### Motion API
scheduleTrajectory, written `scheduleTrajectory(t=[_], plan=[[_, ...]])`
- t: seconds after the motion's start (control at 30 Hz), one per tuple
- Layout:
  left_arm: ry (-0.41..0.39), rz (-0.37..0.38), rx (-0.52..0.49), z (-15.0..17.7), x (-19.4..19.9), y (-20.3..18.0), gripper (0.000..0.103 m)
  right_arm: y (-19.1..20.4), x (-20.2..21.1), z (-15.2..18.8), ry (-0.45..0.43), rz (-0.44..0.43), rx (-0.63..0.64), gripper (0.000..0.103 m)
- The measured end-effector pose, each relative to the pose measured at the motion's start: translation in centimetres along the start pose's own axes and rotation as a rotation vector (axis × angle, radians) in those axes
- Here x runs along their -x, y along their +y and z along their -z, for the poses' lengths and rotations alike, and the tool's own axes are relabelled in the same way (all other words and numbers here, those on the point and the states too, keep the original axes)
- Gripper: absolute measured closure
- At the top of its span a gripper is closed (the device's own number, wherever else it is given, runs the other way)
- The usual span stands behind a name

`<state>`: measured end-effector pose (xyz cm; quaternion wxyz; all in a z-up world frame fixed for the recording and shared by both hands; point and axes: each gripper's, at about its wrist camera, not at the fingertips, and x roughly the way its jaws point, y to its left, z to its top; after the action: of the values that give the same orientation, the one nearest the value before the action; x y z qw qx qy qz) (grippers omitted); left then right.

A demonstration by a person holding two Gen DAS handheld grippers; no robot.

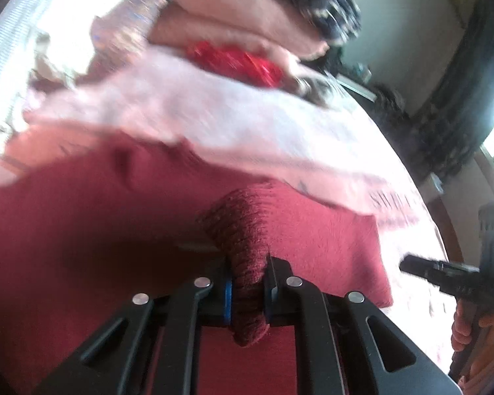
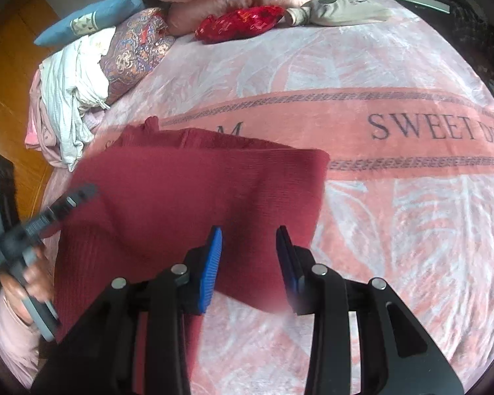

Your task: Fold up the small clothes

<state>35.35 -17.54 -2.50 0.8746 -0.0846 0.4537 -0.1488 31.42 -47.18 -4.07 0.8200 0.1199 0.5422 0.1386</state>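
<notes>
Red knit garment (image 1: 243, 263) pinched in left gripper (image 1: 247, 291); right gripper (image 2: 248, 256) parted.

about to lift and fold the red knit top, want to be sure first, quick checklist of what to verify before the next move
1. Left gripper clamped on a bunched fold of the red knit top: ok.
2. Right gripper gripping the top: not ok, jaws open over its near edge.
3. Top lying flat: not ok, rumpled.
4. Pink blanket bare beside the top: ok.
5. Left grip is on an edge or corner: cannot tell.
</notes>
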Motion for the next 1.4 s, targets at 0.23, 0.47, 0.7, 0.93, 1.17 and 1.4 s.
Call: scheduleTrajectory(t=[0.23,0.47,0.7,0.93,1.17,1.4], plan=[[-0.036,-0.146,0.049,-0.6,2.9,9.9,0.090,2.7,-3.3,-0.4,0.064,-0.039,0.004,0.060],[0.033,-0.220,0.122,0.2,1.1,15.8,0.089,4.3,-8.0,-0.4,0.157,-0.084,-0.038,0.052],[0.100,-0.271,0.138,0.3,0.2,18.8,0.064,5.3,-10.2,0.2,0.233,0.038,-0.005,0.081],[0.108,-0.280,0.176,0.8,4.1,21.8,0.053,7.3,-7.3,0.6,0.173,0.153,0.064,0.069],[0.208,-0.222,0.238,3.3,1.9,21.1,0.054,11.5,-6.7,-0.1,0.116,0.121,0.160,0.070],[0.203,-0.305,0.184,3.7,-2.3,20.3,0.050,10.3,-12.1,0.2,0.240,0.118,0.076,0.071]])
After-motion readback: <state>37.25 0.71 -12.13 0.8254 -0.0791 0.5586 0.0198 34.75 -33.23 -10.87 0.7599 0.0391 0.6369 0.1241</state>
